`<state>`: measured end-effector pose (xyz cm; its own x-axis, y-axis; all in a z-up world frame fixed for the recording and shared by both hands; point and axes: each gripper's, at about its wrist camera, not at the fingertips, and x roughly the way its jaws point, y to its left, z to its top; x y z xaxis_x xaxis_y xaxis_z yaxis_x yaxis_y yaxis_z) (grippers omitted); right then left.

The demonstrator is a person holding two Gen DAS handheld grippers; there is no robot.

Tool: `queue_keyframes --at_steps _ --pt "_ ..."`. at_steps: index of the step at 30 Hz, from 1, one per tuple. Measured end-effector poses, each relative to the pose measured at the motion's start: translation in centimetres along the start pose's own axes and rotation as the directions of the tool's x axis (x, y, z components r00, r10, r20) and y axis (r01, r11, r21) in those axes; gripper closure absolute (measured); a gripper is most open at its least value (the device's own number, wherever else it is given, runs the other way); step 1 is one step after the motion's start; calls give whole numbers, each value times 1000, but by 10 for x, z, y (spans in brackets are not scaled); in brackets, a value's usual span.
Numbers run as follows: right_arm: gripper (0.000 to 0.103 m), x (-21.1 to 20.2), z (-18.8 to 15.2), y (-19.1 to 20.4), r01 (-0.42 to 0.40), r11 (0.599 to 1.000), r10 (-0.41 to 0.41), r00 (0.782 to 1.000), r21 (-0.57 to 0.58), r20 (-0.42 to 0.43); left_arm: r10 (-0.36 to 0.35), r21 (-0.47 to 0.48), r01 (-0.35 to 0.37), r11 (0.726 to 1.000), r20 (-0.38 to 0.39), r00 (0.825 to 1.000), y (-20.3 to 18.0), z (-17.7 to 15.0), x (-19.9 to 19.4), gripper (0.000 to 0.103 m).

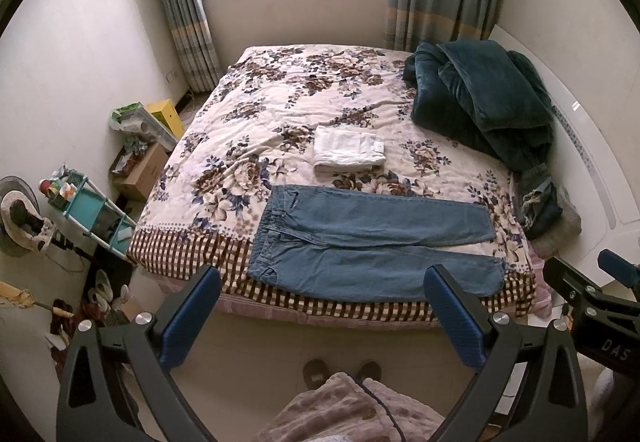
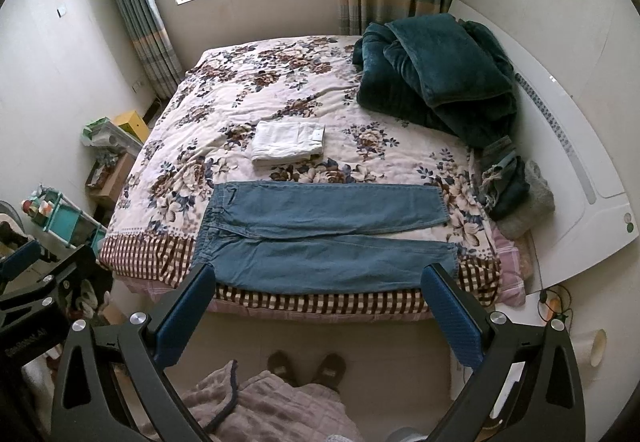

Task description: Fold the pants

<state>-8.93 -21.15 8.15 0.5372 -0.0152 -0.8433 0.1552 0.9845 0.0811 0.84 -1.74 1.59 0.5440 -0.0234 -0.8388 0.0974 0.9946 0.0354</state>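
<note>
Blue jeans (image 1: 372, 238) lie flat along the near edge of the floral bed (image 1: 280, 98), waistband at the left, both legs stretched to the right and slightly apart. They also show in the right wrist view (image 2: 324, 238). My left gripper (image 1: 322, 282) is open and empty, held back from the bed's near edge above the floor. My right gripper (image 2: 320, 280) is open and empty, also short of the bed edge. The right gripper also shows at the right edge of the left wrist view (image 1: 592, 282).
A folded white garment (image 1: 348, 150) lies mid-bed behind the jeans. A dark green blanket pile (image 1: 480, 102) and crumpled clothes (image 1: 540, 202) sit at the right by the white headboard (image 1: 592, 162). A small shelf (image 1: 88, 210) and boxes (image 1: 144, 170) stand left of the bed.
</note>
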Motion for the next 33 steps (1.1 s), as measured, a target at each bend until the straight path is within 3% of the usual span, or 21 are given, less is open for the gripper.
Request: queue_keyframes --at_steps 9,16,24,33 --pt "0 37 10 -10 -13 998 13 1000 67 0 30 -71 -31 997 -16 999 -17 8 57 0" --pt "0 114 39 -48 -20 994 25 999 111 -42 101 -88 -107 990 -74 992 -32 24 135 0" --pt "0 234 81 -76 58 983 -34 990 173 -139 117 -11 -121 993 -172 978 -47 65 245 0" --pt "0 411 142 -106 190 944 -115 956 271 -270 39 58 -22 998 -305 952 -62 130 410 0"
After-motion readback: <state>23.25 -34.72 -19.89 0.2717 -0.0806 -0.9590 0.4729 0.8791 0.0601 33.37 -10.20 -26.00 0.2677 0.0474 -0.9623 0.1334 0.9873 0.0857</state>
